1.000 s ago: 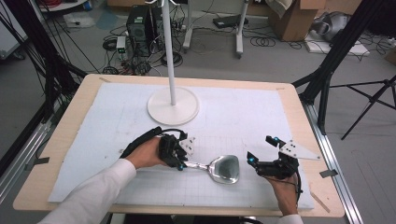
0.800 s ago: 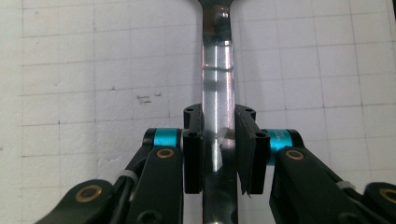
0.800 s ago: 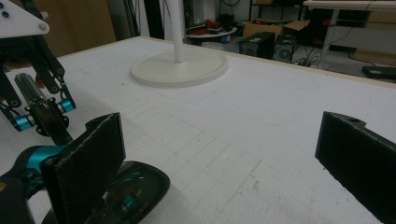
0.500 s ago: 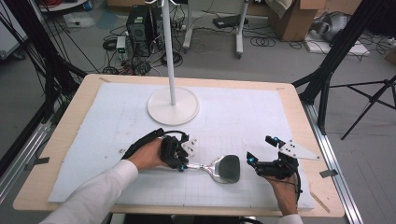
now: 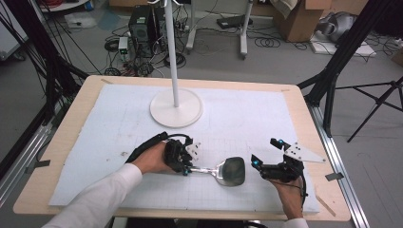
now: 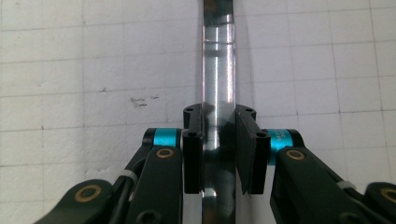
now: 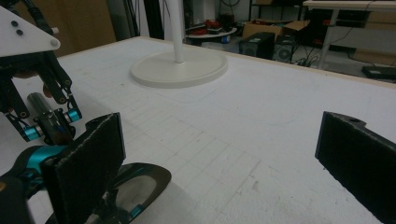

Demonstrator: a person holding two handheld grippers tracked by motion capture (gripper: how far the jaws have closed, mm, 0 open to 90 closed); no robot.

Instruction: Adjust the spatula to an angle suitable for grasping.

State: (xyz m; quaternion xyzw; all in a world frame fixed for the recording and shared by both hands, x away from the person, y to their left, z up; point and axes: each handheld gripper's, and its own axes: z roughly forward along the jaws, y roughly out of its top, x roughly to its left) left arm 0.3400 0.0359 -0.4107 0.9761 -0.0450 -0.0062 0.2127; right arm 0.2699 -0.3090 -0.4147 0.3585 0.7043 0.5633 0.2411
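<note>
A lab or workshop: black rig frame (image 5: 45, 80), computer tower (image 5: 139, 23) amid floor cables (image 5: 280, 42), cardboard boxes (image 5: 297, 21), tripod (image 5: 380, 102), gridded table sheet (image 5: 247, 118).

Spatula (image 5: 223, 170) blade turned since a second ago: then lying flatter with pale face up, now rolled darker and more on edge, just off right gripper (image 5: 259, 163) tips. Left gripper (image 5: 186, 167), clamped on handle, rolled slightly with it; shift small.

spatula (image 5: 223, 170) on mat (image 5: 247, 118) | left hand-held gripper (image 5: 186, 167) at its left | right hand-held gripper (image 5: 256, 164) at right | stand base (image 5: 176, 108) behind
</note>
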